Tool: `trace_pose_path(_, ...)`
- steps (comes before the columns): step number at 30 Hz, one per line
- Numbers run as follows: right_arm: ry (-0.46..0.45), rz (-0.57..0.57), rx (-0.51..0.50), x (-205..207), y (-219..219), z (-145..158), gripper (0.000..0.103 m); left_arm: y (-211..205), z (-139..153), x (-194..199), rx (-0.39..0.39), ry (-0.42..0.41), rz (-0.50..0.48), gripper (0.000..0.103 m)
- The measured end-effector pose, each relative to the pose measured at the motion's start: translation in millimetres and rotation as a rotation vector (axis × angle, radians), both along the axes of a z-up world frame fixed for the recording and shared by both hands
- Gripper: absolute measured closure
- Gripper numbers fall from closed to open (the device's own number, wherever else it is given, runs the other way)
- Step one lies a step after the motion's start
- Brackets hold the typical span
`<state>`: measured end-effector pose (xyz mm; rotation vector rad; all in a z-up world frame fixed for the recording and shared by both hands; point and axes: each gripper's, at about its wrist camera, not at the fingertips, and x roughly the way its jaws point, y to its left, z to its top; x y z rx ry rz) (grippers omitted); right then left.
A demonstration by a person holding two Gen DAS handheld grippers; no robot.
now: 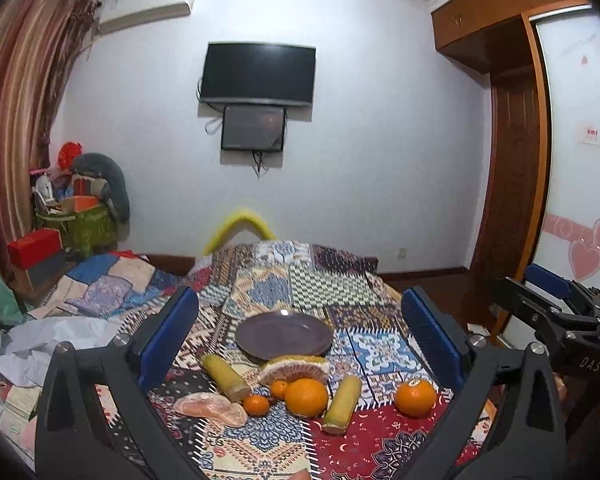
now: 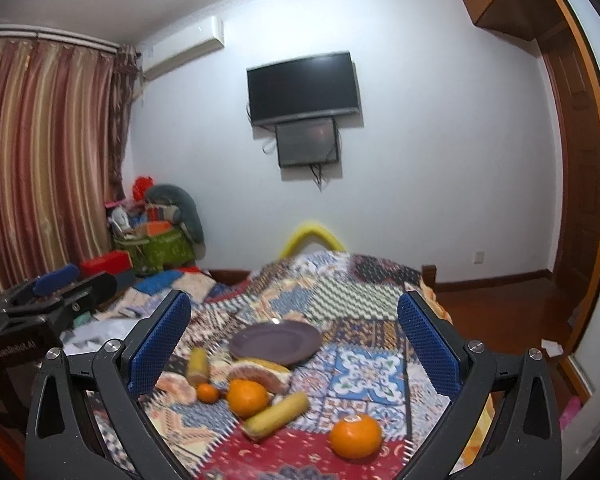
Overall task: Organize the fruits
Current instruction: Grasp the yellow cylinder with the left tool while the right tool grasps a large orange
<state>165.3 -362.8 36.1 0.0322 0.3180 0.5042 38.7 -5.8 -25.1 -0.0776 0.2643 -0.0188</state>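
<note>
A purple plate [image 1: 284, 335] [image 2: 275, 343] lies on the patterned bedspread. In front of it lie two pomelo pieces [image 1: 294, 369] [image 1: 210, 408], two yellow-green cane sections [image 1: 225, 376] [image 1: 343, 404], two small tangerines [image 1: 256, 405] [image 1: 279, 389], a big orange [image 1: 306, 397] [image 2: 247, 398] and a separate orange with a sticker [image 1: 415, 397] [image 2: 355, 436]. My left gripper [image 1: 300, 340] is open and empty, above and before the fruits. My right gripper [image 2: 294, 340] is open and empty; it also shows at the right edge of the left wrist view [image 1: 556, 308].
The patchwork bedspread [image 1: 340, 292] drops off at the far and right edges onto a wooden floor [image 2: 500, 304]. Crumpled white paper [image 1: 40, 340] lies left. A cluttered green basket [image 1: 80, 224] and red box [image 1: 34, 246] stand far left. A wardrobe [image 1: 572, 160] stands right.
</note>
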Motion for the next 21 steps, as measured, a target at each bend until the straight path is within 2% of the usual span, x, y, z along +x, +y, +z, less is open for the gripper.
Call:
trace_pose_path(6, 0.097, -0.031, -0.092, 29.8, -11.8, -38.2, 0.000, -5.5, -25.8, 34.9, -0.003, 0.097, -0.036, 0.000)
trace_pose_path(9, 0.162, -0.040, -0.112, 41.0, -18.8, -53.9, 0.000, -10.2, -40.9, 52.7, -0.003, 0.152, -0.058, 0.004)
trace_pose_path(17, 0.323, -0.029, -0.176, 65.2, -25.7, -94.9, 0.000, -23.4, -91.3, 103.1, -0.013, 0.340, -0.110, 0.024)
trace_pose_path(21, 0.386, -0.006, -0.195, 68.6, -23.1, -115.7, 0.000, -31.5, -112.8, 119.5, -0.007, 0.415, -0.141, 0.026)
